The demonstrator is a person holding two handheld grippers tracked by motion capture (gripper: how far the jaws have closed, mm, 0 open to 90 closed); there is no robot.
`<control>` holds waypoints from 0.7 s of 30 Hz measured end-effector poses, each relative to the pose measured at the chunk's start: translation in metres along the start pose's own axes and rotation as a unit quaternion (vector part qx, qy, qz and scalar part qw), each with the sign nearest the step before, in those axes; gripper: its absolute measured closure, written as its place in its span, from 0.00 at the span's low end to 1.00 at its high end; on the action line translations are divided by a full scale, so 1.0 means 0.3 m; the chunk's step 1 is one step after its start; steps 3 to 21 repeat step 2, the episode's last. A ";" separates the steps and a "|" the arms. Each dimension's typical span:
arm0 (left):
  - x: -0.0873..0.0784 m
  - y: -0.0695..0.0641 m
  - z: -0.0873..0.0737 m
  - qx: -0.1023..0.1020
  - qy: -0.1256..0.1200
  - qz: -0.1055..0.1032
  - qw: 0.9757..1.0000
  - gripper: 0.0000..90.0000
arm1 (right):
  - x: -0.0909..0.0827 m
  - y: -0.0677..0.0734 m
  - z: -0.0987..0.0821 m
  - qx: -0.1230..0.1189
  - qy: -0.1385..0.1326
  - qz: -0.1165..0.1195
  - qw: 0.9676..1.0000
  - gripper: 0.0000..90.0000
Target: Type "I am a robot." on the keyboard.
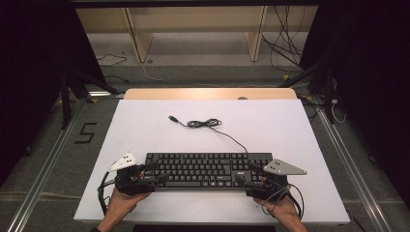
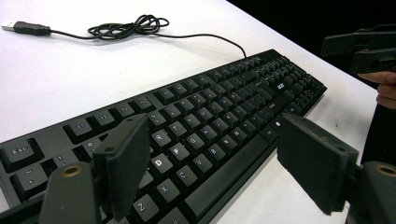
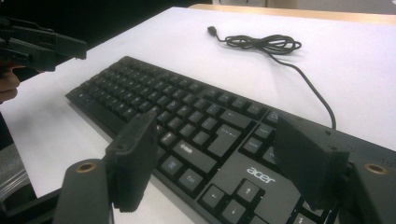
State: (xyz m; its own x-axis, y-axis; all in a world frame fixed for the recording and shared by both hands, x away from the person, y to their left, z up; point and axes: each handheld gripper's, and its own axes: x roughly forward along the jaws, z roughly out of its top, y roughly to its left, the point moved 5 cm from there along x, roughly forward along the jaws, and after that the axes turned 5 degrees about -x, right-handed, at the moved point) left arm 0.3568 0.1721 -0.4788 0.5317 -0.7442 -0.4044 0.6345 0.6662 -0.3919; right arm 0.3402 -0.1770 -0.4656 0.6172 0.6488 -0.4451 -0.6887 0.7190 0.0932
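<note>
Both sets of jaws gape: left gripper (image 1: 153,173) over 1 end of the keyboard (image 1: 205,170) (black, corded), right gripper (image 1: 246,175) over the other.

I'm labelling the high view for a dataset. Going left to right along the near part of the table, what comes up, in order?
Left hand-held gripper → keyboard → right hand-held gripper.
</note>
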 end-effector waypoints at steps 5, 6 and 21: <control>0.000 0.000 0.000 0.000 0.000 0.000 1.000 0.28 | 0.000 0.000 0.000 0.001 0.000 0.000 1.000 0.35; 0.000 0.000 0.000 0.000 0.000 0.000 1.000 0.28 | 0.000 0.000 0.000 0.001 0.000 0.000 1.000 0.35; 0.000 0.000 0.000 0.000 0.000 0.000 1.000 0.28 | 0.000 0.000 0.000 0.001 0.000 0.000 1.000 0.35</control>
